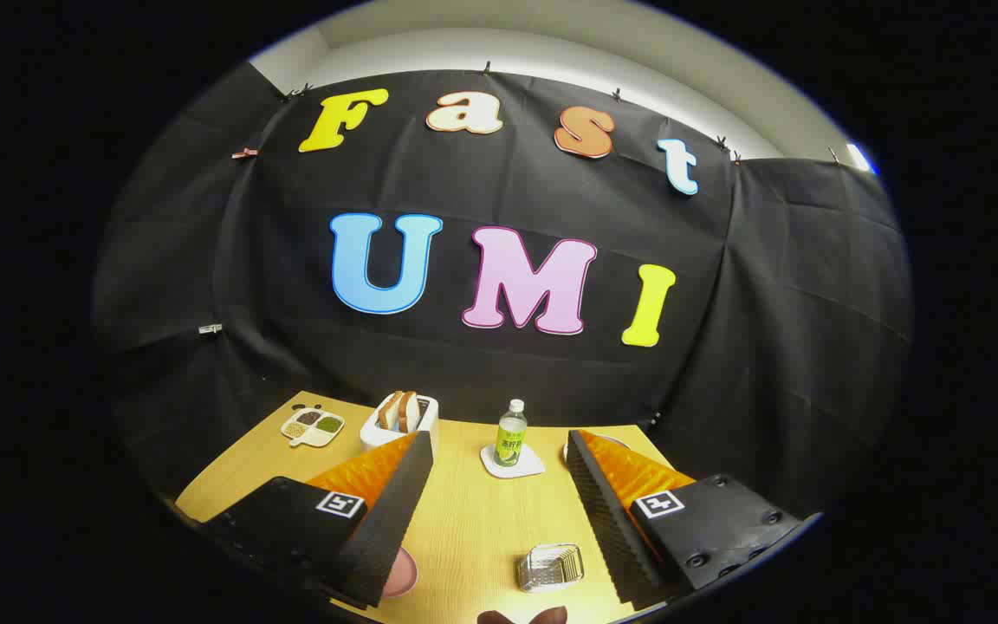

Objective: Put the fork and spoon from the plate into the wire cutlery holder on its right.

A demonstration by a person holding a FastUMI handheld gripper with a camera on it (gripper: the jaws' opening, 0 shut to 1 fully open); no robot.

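1. Your claw (499, 503) hangs above the table (473, 529), fingers spread wide, holding nothing.
2. The wire cutlery holder (550, 567) sits between the fingers, close to the right one; it looks empty, though you cannot be sure.
3. A pink plate (401, 574) edge peeks from under the left finger; fork and spoon are hidden.
4. Judgement: nothing is placed yet; both pieces remain to be moved.
5. Beyond the fingers: bottle (510, 433) on a coaster, bread box (401, 419), snack dish (314, 426).

Wooden table (473, 529); black cloth wall (793, 347) (creased)
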